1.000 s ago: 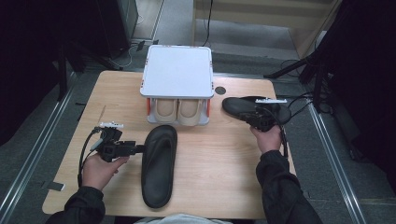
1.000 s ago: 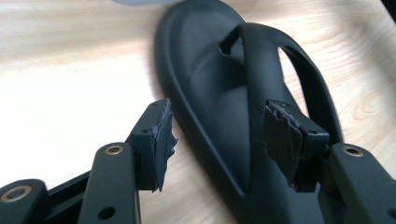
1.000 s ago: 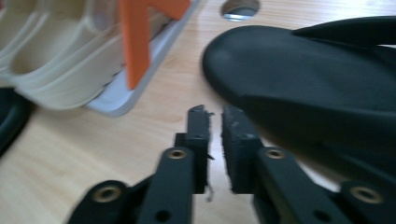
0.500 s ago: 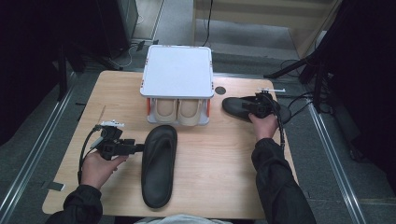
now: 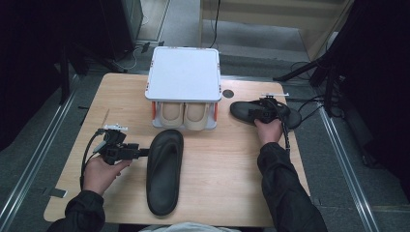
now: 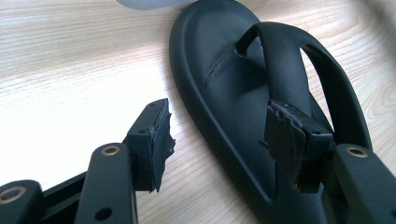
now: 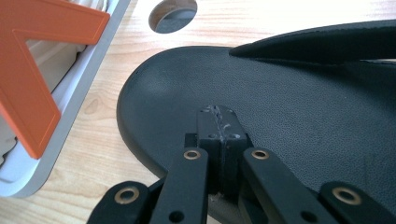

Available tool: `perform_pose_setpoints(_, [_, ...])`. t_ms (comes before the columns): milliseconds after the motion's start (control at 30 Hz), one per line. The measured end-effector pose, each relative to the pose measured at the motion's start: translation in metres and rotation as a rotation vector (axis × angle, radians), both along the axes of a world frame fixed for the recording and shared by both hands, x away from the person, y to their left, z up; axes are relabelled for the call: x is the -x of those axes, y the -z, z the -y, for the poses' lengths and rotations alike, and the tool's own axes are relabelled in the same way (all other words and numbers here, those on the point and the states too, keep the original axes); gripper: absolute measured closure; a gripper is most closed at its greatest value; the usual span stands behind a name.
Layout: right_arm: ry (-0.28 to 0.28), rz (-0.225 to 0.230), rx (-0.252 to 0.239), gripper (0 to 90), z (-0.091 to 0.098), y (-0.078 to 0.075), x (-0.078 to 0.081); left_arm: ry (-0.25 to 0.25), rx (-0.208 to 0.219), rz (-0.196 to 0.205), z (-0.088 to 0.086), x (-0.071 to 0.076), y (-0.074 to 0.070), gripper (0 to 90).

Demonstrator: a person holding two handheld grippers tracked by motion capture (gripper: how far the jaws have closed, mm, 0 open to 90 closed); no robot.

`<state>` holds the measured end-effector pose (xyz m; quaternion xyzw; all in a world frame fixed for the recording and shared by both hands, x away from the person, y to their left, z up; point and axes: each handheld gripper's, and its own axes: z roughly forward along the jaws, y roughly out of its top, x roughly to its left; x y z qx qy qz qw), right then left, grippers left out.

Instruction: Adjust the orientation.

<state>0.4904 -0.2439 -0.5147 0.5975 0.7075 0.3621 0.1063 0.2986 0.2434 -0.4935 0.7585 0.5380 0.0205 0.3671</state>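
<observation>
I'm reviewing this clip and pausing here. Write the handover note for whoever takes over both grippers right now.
Left gripper: open, jaws straddling the outer edge of the near flip-flop, one jaw over its footbed under the strap, nothing gripped.
Right gripper: shut, resting over the far flip-flop; whether it pinches anything I cannot tell.
Things: near flip-flop lies flat in front of the shoe rack; far flip-flop lies to the rack's right. The rack's lower shelf holds a beige pair; its top is bare.
Done: neither black flip-flop is on the rack.
Left: probably grip each and place them, likely on the rack.
</observation>
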Motion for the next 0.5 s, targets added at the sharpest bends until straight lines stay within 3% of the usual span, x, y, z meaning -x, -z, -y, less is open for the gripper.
perform_pose_setpoints(500, [-0.05, -0.02, 0.017, 90.0, 0.004, -0.002, 0.017, 0.003, -0.01, -0.004, 0.0, -0.006, -0.002, 40.6])
